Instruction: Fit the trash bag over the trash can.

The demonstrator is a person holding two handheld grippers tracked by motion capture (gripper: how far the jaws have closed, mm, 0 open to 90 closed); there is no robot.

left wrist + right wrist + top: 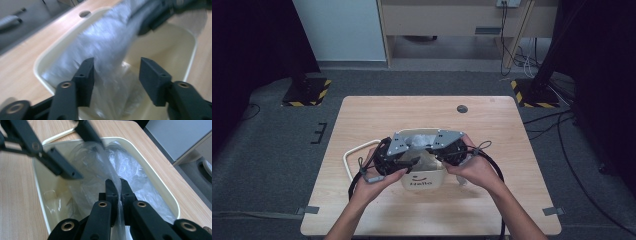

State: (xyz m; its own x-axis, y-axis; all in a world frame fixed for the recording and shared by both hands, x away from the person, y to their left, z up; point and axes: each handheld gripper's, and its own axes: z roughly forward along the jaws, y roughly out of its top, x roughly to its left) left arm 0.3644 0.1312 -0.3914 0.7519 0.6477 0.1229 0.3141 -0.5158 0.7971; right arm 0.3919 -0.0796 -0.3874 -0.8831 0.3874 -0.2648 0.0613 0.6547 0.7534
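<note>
A cream bin with "Hello" printed on its front stands near the middle of the table, and both hands meet over it. A clear plastic bag lies bunched inside the bin. My right gripper is shut on a fold of this bag just above the rim. In the left gripper view, my left gripper is open over the bin, with the bag rising past its left jaw, not pinched. In the high view the left gripper and the right gripper nearly touch.
A cream hoop lies flat on the wooden table just left of the bin. A round cable hole sits near the table's far edge. Cables trail from both grippers toward the front edge.
</note>
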